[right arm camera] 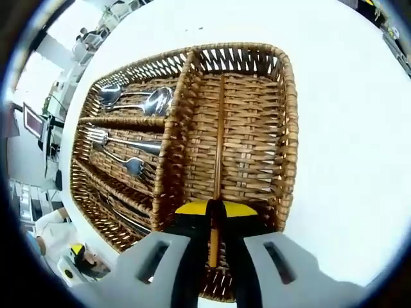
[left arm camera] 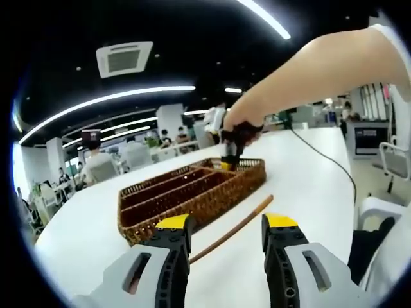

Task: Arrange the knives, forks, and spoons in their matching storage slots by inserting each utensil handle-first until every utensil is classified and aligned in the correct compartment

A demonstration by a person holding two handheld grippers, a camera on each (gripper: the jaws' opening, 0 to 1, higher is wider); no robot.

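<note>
Two chopsticks in play — my right gripper (right arm camera: 210,212) is clamped on one chopstick (right arm camera: 219,141), lowering it lengthwise into the wicker tray's (right arm camera: 289,115) wide end compartment. Spoons (right arm camera: 151,99) and forks (right arm camera: 122,144) already sit in their slots. My left gripper (left arm camera: 226,232) hangs open near the second chopstick (left arm camera: 234,228) on the white table (left arm camera: 308,186) — busy office behind.

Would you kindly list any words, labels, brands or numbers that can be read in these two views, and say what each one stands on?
No text can be read in either view.
The dark sign far back in the room is too small and blurred to read.
The wicker tray and both grippers show no lettering.
</note>
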